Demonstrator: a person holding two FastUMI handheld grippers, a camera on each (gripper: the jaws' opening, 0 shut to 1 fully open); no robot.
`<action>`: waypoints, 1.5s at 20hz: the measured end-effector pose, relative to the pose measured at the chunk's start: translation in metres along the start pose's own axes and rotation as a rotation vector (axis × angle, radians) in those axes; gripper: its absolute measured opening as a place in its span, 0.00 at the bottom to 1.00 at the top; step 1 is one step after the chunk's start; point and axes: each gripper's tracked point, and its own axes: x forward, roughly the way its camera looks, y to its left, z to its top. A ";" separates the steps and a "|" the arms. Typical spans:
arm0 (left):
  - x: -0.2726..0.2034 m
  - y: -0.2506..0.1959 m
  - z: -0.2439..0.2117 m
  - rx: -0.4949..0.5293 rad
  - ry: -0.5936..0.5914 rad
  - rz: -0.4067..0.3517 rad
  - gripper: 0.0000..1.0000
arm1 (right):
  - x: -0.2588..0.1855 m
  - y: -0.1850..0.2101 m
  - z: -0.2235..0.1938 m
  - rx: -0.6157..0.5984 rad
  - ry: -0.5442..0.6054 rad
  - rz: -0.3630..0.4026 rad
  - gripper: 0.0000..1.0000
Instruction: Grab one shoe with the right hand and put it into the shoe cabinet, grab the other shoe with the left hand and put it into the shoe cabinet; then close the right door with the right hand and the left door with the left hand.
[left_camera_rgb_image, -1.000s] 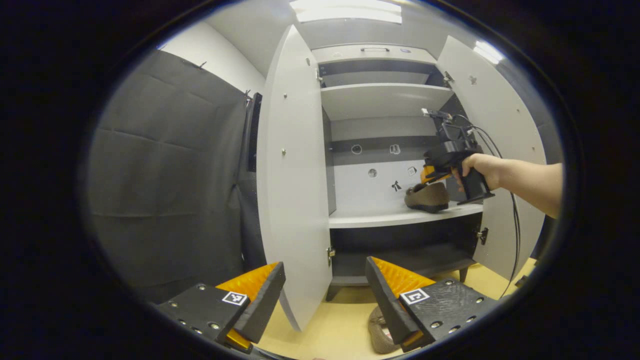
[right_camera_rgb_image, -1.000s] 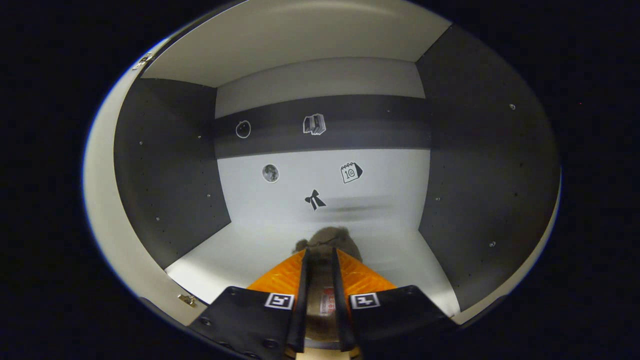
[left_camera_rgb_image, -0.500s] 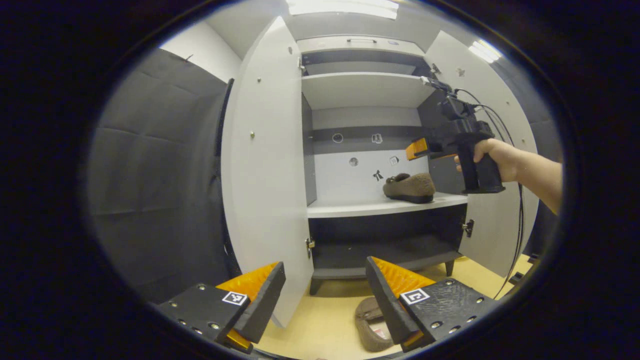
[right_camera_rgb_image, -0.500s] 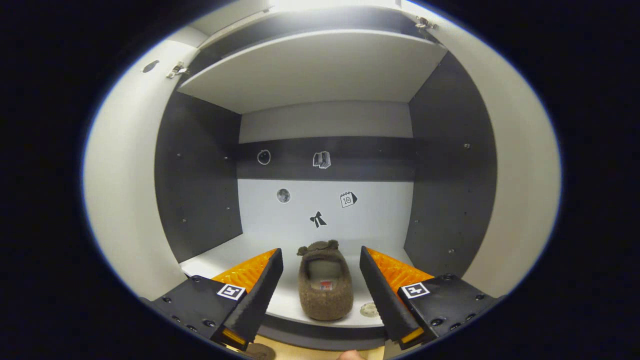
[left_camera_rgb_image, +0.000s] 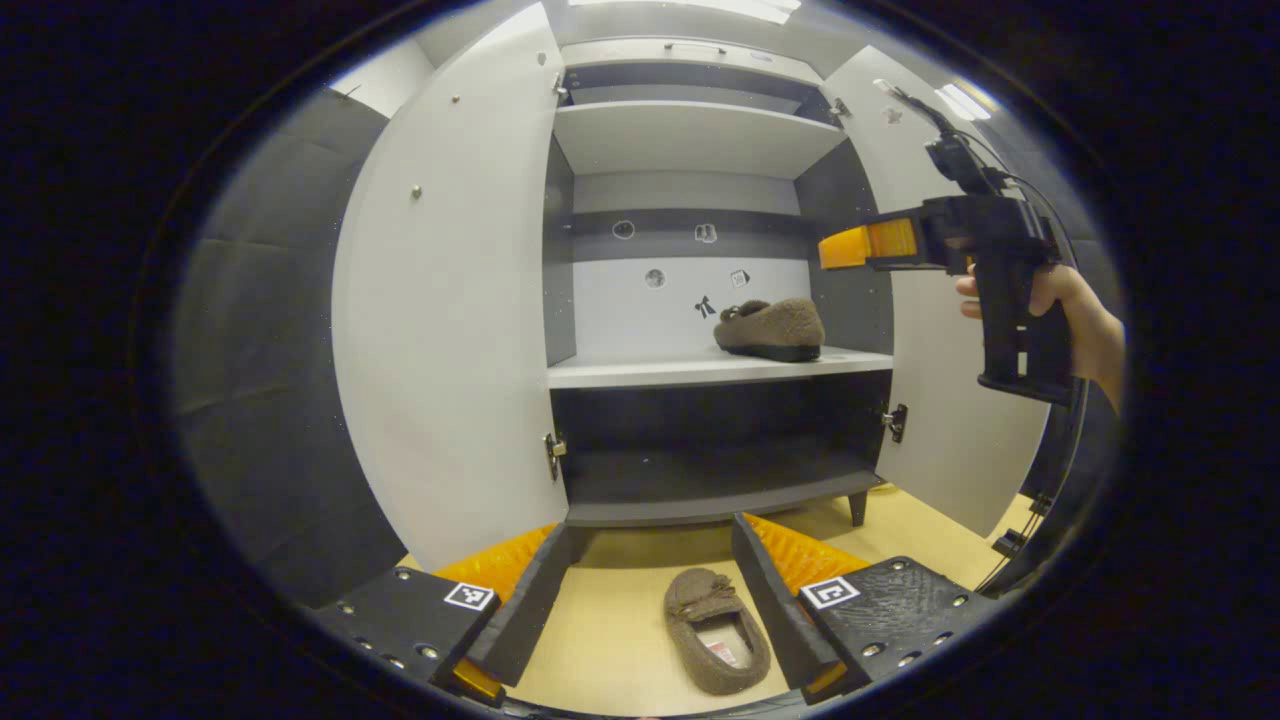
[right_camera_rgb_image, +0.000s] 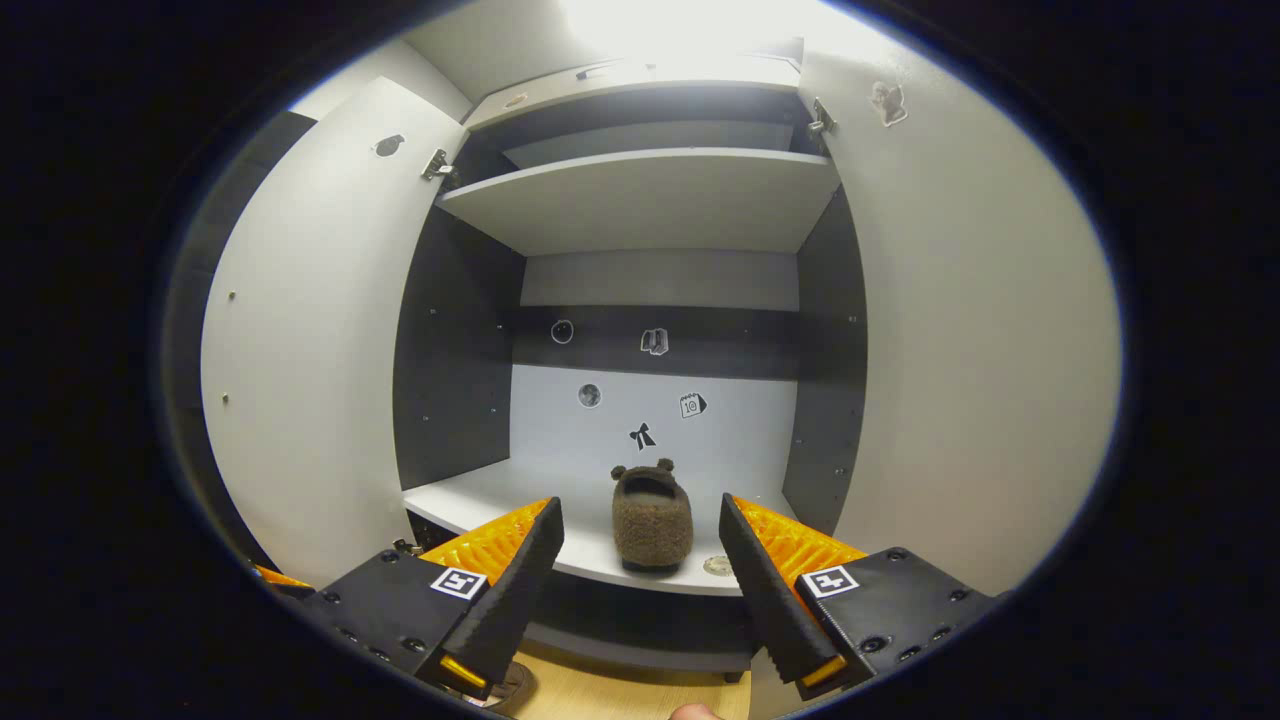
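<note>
A brown fuzzy shoe (left_camera_rgb_image: 771, 329) (right_camera_rgb_image: 652, 517) rests on the cabinet's middle shelf (left_camera_rgb_image: 640, 371) (right_camera_rgb_image: 480, 495), toward its right side. The other brown shoe (left_camera_rgb_image: 718, 631) lies on the yellow floor in front of the cabinet, between the fingers of my left gripper (left_camera_rgb_image: 648, 610), which is open above it. My right gripper (right_camera_rgb_image: 640, 585) is open and drawn back from the shelf, holding nothing. In the left gripper view a hand holds the right gripper (left_camera_rgb_image: 865, 245) up high beside the right door (left_camera_rgb_image: 950, 420). Both doors stand open.
The left door (left_camera_rgb_image: 450, 330) (right_camera_rgb_image: 310, 380) swings wide toward me. The upper shelf (left_camera_rgb_image: 690, 135) (right_camera_rgb_image: 640, 195) and the dark bottom shelf (left_camera_rgb_image: 700, 480) hold nothing. Stickers dot the back panel. A cable (left_camera_rgb_image: 1030, 500) hangs down at the right.
My right gripper opened, let go of the shoe on the middle shelf and pulled back out of the cabinet. My left gripper came down over the shoe on the floor.
</note>
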 end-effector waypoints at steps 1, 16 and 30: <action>0.002 -0.003 -0.008 0.000 0.019 -0.010 1.00 | -0.009 0.001 -0.002 0.005 -0.004 0.003 0.99; 0.041 -0.013 -0.157 0.022 0.390 -0.092 0.94 | -0.073 0.000 -0.037 -0.014 0.023 -0.016 0.99; 0.077 -0.020 -0.221 -0.027 0.547 -0.098 0.82 | -0.075 0.010 -0.066 -0.033 0.124 0.000 0.99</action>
